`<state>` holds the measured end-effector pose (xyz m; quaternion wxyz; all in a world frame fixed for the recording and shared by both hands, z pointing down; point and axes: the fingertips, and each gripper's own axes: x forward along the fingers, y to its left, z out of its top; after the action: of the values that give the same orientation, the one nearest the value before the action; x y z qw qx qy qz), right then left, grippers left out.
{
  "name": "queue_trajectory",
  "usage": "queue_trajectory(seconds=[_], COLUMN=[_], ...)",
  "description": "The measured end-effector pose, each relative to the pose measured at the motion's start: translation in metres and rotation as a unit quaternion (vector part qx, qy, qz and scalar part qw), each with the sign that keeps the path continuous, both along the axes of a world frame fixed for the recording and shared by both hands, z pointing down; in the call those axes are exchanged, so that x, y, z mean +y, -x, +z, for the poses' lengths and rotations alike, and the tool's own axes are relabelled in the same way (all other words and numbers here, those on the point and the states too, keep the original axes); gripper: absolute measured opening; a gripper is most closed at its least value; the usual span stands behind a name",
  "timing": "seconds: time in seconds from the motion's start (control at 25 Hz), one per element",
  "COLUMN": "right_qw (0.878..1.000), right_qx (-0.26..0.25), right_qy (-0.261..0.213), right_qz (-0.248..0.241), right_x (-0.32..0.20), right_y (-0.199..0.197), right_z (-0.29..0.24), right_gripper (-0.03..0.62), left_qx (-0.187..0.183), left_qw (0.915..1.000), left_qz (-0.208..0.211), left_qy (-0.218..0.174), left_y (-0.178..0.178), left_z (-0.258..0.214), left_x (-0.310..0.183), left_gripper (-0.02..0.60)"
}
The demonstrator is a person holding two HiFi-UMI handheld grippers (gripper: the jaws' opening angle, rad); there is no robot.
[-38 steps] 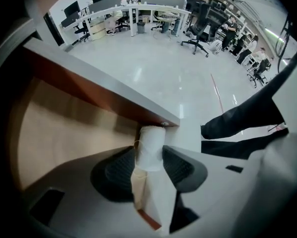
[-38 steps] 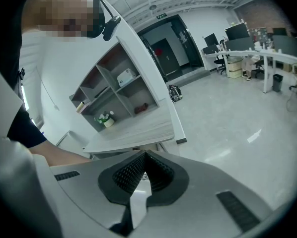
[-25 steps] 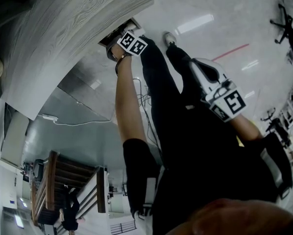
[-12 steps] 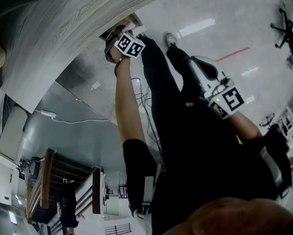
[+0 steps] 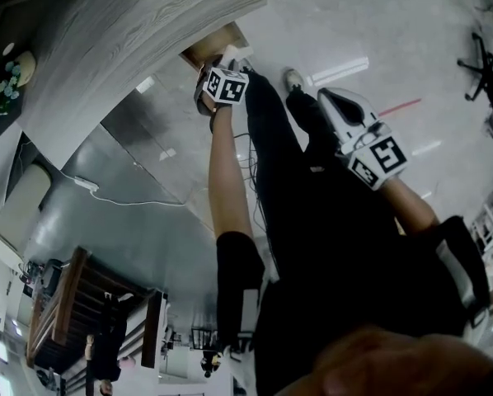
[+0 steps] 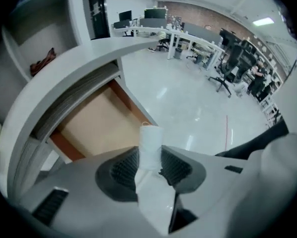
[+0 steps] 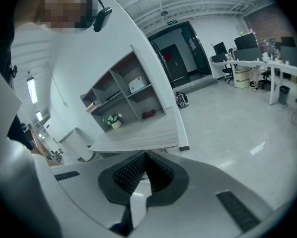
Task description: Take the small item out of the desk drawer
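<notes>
Lifting the small white item (image 6: 151,135) out of the drawer (image 6: 96,125) below, pinched in the left gripper (image 6: 150,157) (right gripper (image 7: 141,175) closed, empty): nearly done.

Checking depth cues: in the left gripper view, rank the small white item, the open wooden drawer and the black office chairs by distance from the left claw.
1. small white item, clamped in the left claw.
2. open wooden drawer, just beyond, lower left.
3. black office chairs, far right across the floor.
</notes>
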<state>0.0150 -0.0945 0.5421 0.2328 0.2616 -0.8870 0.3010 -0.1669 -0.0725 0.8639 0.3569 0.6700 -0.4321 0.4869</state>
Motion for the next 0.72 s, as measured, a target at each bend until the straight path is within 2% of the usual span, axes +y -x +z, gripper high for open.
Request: queue_trajectory(seconds=[0.16, 0.24, 0.4, 0.56, 0.72], right_qw=[1.0, 0.999, 0.999, 0.999, 0.997], right_qx=[-0.009, -0.012, -0.011, -0.017, -0.028], right_qy=[-0.019, -0.025, -0.026, -0.037, -0.053], right_qz=[-0.012, -0.016, -0.024, -0.035, -0.05], right_x=[0.001, 0.001, 0.003, 0.005, 0.01], right_y=[-0.001, 0.001, -0.007, -0.015, -0.019], right_z=[-0.011, -0.015, -0.021, -0.033, -0.047], right_gripper=[-0.002, -0.002, -0.002, -0.002, -0.002], left_qx=[0.056, 0.073, 0.093, 0.096, 0.113], left_qw=[0.9939, 0.9896, 0.9787, 0.9679, 0.9518], left_qz=[-0.092, -0.12, -0.172, -0.211, -0.249], left_qy=[-0.018, -0.032, -0.064, -0.097, -0.139], left_y=[-0.002, 0.0, -0.001, -0.001, -0.006], left_z=[-0.023, -0.035, -0.069, -0.106, -0.148], left_x=[-0.001, -0.003, -0.003, 0.0, 0.007], left_gripper=[0.141, 0.141, 0.141, 0.141, 0.141])
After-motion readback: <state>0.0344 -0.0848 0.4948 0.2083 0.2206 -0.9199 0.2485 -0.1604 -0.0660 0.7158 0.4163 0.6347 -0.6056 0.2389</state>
